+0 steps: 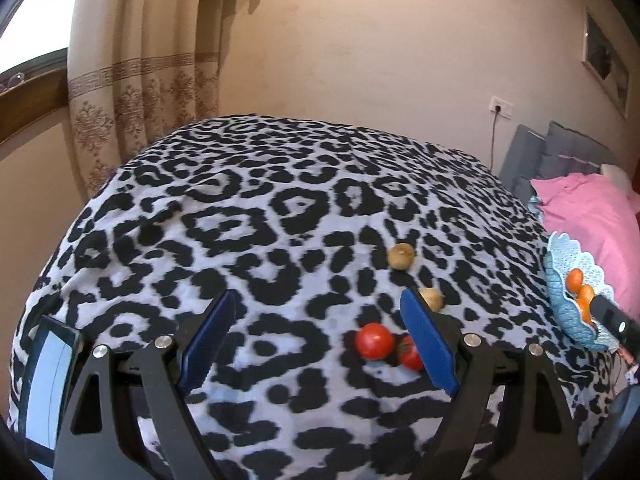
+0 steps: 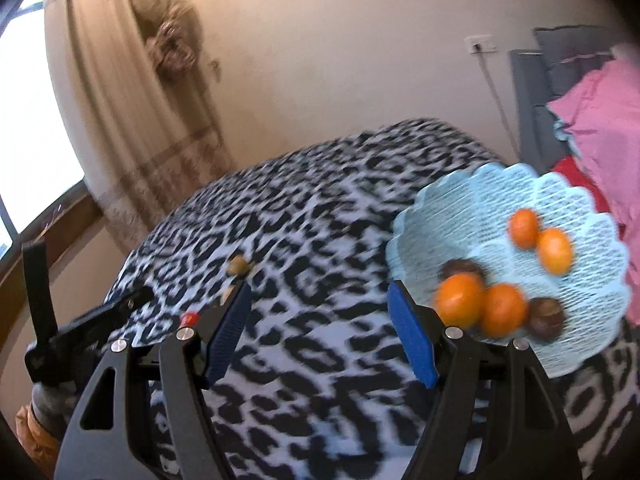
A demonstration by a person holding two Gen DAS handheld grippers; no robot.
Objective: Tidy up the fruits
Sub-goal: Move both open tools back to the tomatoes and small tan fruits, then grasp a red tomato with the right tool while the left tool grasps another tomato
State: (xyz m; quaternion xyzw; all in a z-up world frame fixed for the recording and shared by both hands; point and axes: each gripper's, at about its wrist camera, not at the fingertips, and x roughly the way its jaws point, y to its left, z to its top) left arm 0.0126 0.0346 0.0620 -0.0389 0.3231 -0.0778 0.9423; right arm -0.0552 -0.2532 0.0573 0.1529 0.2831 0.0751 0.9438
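My left gripper (image 1: 320,320) is open and empty above the leopard-print cloth. Two red tomatoes (image 1: 374,341) lie just inside its right finger, one partly hidden by it. Two small brown fruits (image 1: 401,256) lie beyond, one half hidden behind the finger. My right gripper (image 2: 320,324) is open and empty over the cloth. To its right stands a light blue lattice basket (image 2: 592,280) with several orange fruits (image 2: 554,250) and two dark brown fruits (image 2: 546,316). The basket also shows in the left wrist view (image 1: 560,280). A brown fruit (image 2: 239,266) lies beyond the left finger.
The table (image 1: 240,220) is covered in black-and-white leopard-print cloth. A phone (image 1: 48,376) lies at its left front. A pink cushion (image 1: 588,208) and grey furniture stand to the right, a curtain (image 1: 140,80) and wall behind. The left gripper's body (image 2: 80,328) shows at the left.
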